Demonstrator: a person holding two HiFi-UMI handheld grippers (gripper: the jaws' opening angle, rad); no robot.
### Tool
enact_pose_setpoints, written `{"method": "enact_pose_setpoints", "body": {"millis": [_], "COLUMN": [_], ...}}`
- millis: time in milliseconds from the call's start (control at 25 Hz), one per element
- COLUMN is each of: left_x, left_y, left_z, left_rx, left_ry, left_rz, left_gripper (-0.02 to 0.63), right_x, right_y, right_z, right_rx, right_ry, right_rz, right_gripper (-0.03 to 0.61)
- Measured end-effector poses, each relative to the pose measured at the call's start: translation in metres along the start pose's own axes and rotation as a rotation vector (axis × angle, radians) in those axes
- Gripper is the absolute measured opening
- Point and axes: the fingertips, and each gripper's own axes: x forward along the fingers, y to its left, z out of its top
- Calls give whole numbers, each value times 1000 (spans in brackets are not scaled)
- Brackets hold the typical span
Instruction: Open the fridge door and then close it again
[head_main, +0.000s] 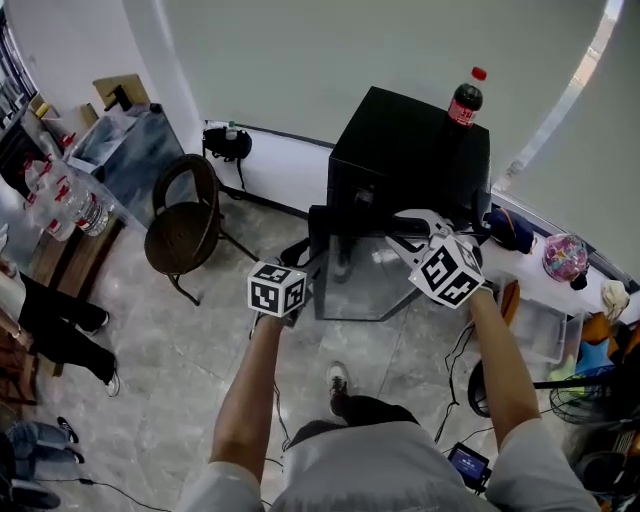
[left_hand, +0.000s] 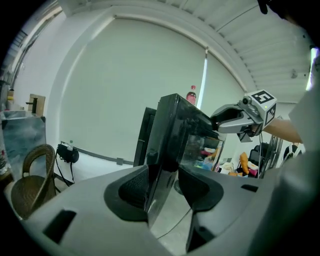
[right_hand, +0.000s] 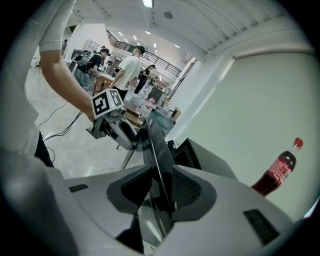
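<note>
The black fridge (head_main: 420, 140) stands on the floor by the far wall, with a cola bottle (head_main: 465, 100) on top. Its glass door (head_main: 365, 285) is swung open toward the near side. The left gripper (left_hand: 162, 187) is closed on the door's left edge and the right gripper (right_hand: 161, 187) on its top edge. A brown chair (head_main: 185, 225) sits to the left, apart from the door.

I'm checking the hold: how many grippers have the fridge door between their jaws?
2. The left gripper clamps the fridge door at its left edge in the head view, and the right gripper clamps it near its right side. Neither is hidden.
</note>
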Motion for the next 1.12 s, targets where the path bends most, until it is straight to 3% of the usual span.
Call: {"method": "enact_pose_setpoints", "body": {"millis": [360, 760, 1120], "left_x": [25, 46, 69], "left_y": [19, 35, 45], "left_z": [14, 25, 33], "left_rx": [23, 60, 75], "left_ry": [12, 45, 57], "left_rz": [-51, -156, -192], "left_gripper": [167, 166, 166], "right_x": [13, 23, 32], "right_y": [-19, -34, -46], "right_z": [-3, -6, -13], "right_rx": [65, 98, 134], "right_ry": [47, 91, 128], "right_rz": [-16, -93, -151], "right_gripper": [112, 112, 112]}}
